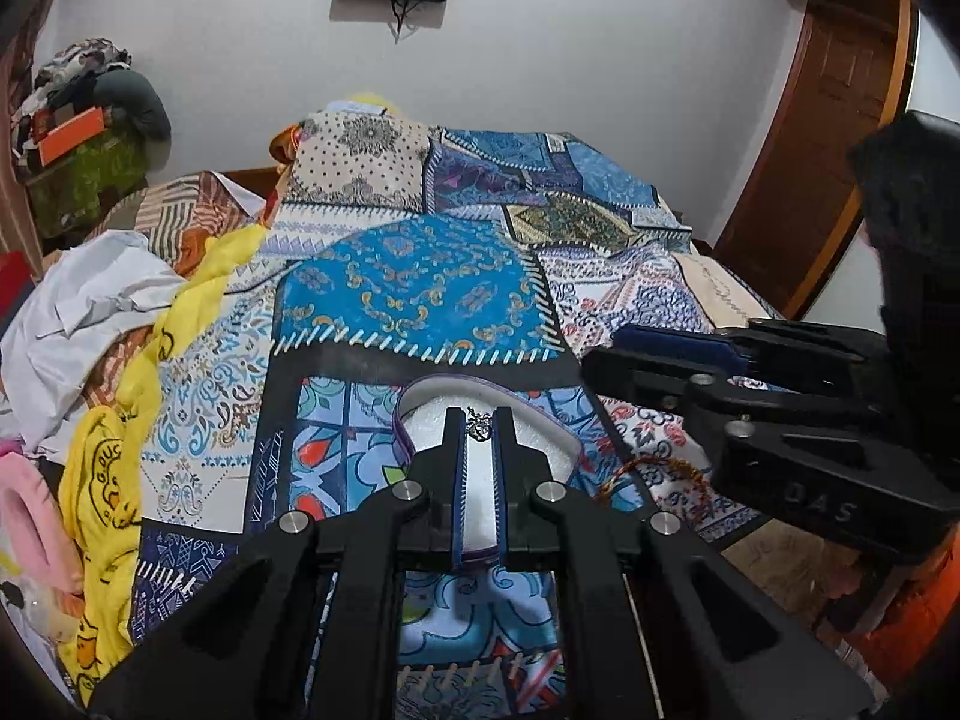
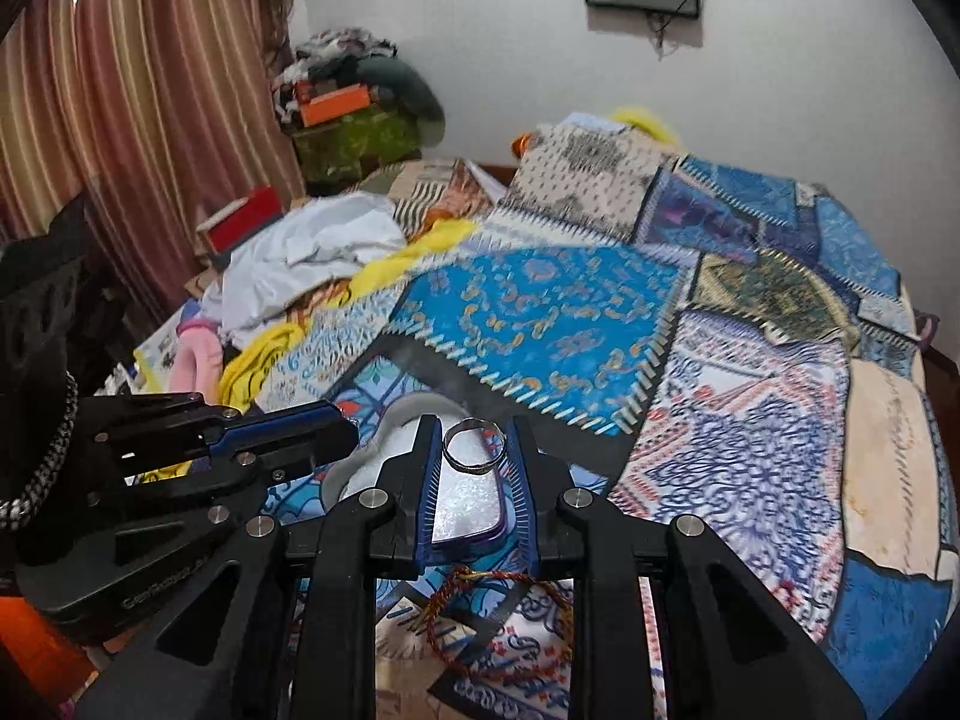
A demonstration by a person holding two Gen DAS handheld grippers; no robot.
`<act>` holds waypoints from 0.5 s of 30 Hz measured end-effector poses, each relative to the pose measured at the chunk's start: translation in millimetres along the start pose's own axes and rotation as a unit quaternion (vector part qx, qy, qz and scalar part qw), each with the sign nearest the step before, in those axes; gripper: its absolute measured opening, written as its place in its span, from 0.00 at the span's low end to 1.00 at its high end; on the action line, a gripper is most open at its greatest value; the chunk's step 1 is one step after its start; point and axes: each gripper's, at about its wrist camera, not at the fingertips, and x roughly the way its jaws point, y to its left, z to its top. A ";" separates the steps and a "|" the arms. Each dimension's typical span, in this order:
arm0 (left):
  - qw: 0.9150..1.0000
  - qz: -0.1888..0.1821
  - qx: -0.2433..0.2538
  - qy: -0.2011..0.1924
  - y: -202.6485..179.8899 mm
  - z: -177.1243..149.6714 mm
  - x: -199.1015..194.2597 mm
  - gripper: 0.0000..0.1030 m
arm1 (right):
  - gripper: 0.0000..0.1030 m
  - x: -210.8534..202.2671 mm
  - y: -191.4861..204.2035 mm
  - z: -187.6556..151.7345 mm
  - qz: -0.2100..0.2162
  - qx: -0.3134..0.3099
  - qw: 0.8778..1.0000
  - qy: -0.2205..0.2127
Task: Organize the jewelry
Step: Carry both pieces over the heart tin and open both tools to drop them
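Right gripper pinches silver ring over jewelry box.

Clothes heap crowds the frame's left; the quilt lies open at centre; other gripper blocks the right.

silver ring upright over white tray | pendant same | thread bracelet on quilt
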 end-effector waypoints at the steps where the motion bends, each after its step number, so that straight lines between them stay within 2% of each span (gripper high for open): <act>1: 1.000 -0.002 0.000 0.003 1.3 -0.9 1.7 0.06 | 0.19 5.6 -0.7 -0.5 0.004 0.000 1.000 0.009; 9: 0.999 -0.024 0.009 0.031 5.6 -9.6 16.0 0.06 | 0.19 33.1 1.2 -8.3 0.020 -0.012 0.998 0.064; 15: 0.999 -0.022 0.011 0.038 6.1 -11.6 17.6 0.06 | 0.19 39.5 2.8 -10.4 0.022 -0.017 0.997 0.075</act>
